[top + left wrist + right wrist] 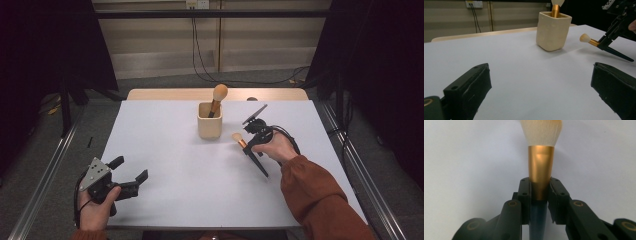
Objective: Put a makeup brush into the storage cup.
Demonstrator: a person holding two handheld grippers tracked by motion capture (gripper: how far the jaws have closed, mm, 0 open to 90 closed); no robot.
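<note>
On the white table [165, 170] the person's right gripper [248, 142] has its jaws clamped on a makeup brush [239, 139]. In the right gripper view the two black pads press the brush [541, 167] from both sides, right where the gold ferrule meets the dark handle, and the pale bristle head sticks out past the jaw tips. In the high view the brush lies slanted: its bristle end points up and left toward the cup [209, 125], and its dark tapered handle runs down and right under the right hand [277, 147]. The left gripper view shows the same brush [589, 41] held clear of the table, bristles just beside the cup [552, 31] but not touching it, with the right gripper [605, 41] closed on it.

The cup is beige and square-sided (its corners are rounded) and stands upright toward the far middle of the table. A second brush [218, 97] stands in it, round head up, leaning slightly right.

The left gripper [127, 175] sits near the front left corner of the table, well apart from the cup, held in the left hand [95, 210]. Its jaws stand wide open with nothing between them; in its own view only bare table shows between the two pads.
</note>
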